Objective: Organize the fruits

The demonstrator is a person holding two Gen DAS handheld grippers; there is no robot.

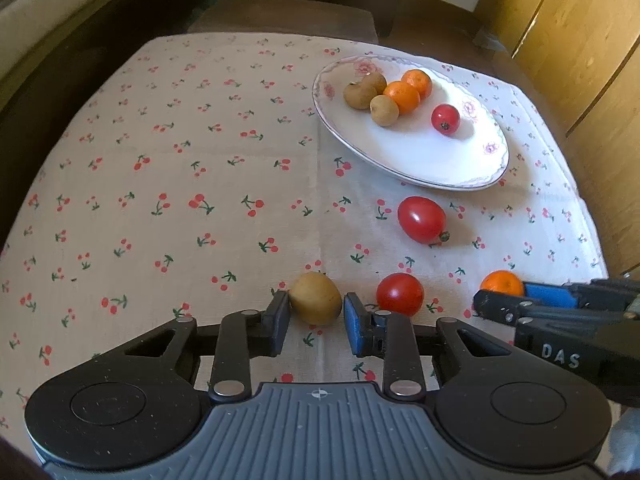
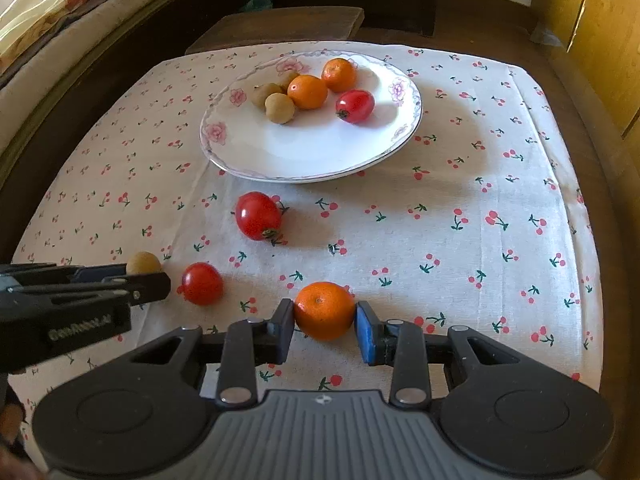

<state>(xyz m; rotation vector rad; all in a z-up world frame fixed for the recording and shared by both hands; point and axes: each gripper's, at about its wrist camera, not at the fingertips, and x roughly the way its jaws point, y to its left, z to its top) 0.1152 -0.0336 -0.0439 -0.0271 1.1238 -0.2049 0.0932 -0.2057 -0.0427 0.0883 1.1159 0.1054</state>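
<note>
My left gripper (image 1: 317, 300) has its pads against both sides of a small brown round fruit (image 1: 316, 290) lying on the cherry-print cloth. My right gripper (image 2: 325, 311) is shut on a small orange (image 2: 325, 300), also resting on the cloth. The two grippers sit side by side at the near edge; the orange (image 1: 502, 282) shows at the right of the left wrist view. Between them lies a tomato (image 1: 400, 294), with a larger tomato (image 1: 421, 219) farther out. A white flowered plate (image 1: 420, 156) holds three brown fruits, two oranges and one tomato.
The cloth (image 1: 180, 152) covers a small table whose edges drop off on all sides. A brown stool (image 1: 288, 16) stands behind it, wooden cupboard doors (image 1: 580, 40) to the right, a bed or sofa edge (image 2: 60, 32) to the left.
</note>
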